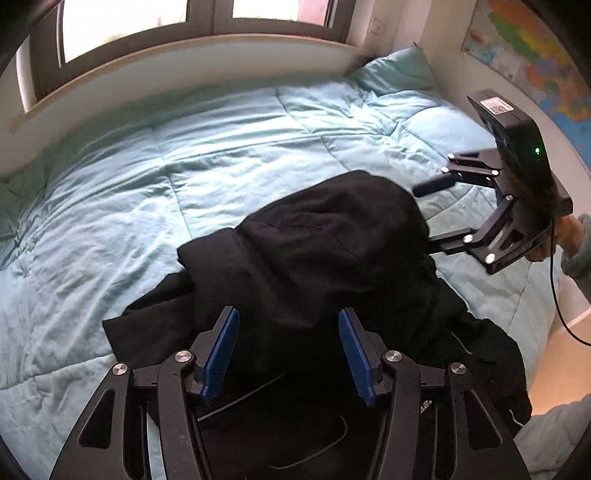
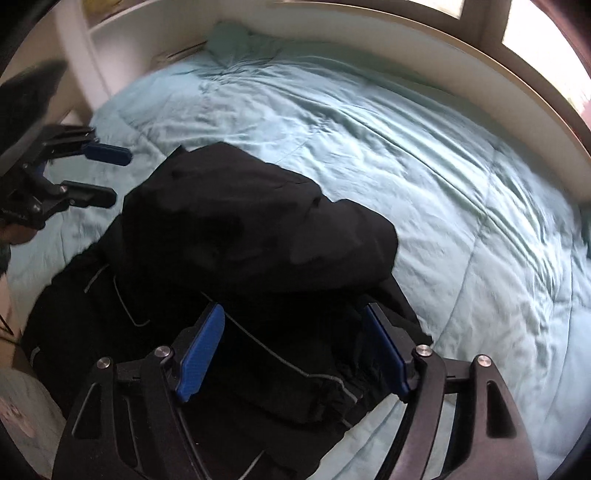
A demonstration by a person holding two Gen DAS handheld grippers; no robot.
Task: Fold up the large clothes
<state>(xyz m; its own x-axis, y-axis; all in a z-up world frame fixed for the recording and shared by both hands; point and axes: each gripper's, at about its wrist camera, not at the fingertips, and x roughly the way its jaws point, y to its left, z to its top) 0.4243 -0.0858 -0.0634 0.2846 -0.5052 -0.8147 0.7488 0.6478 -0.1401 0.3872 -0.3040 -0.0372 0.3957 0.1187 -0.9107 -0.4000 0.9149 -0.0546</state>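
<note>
A large black garment (image 1: 332,240) lies in a loose heap on the pale turquoise duvet (image 1: 184,155), its upper part doubled over the rest; thin grey piping shows on it. My left gripper (image 1: 288,350) hovers over its near part, blue pads (image 1: 221,354) apart, nothing pinched. In the right wrist view the same garment (image 2: 240,221) fills the middle, and my right gripper (image 2: 295,347) stands open above its near edge. Each gripper shows in the other's view: the right gripper (image 1: 424,218) at the garment's right side, the left gripper (image 2: 118,177) at its left, both open.
The duvet (image 2: 406,166) covers the whole bed, with a pillow (image 1: 399,70) at its far corner. A window (image 1: 125,22) and a white ledge run along the far side. A wall map (image 1: 535,62) hangs on the right. A black cable (image 1: 557,295) trails from the right gripper, held by a hand (image 1: 565,229).
</note>
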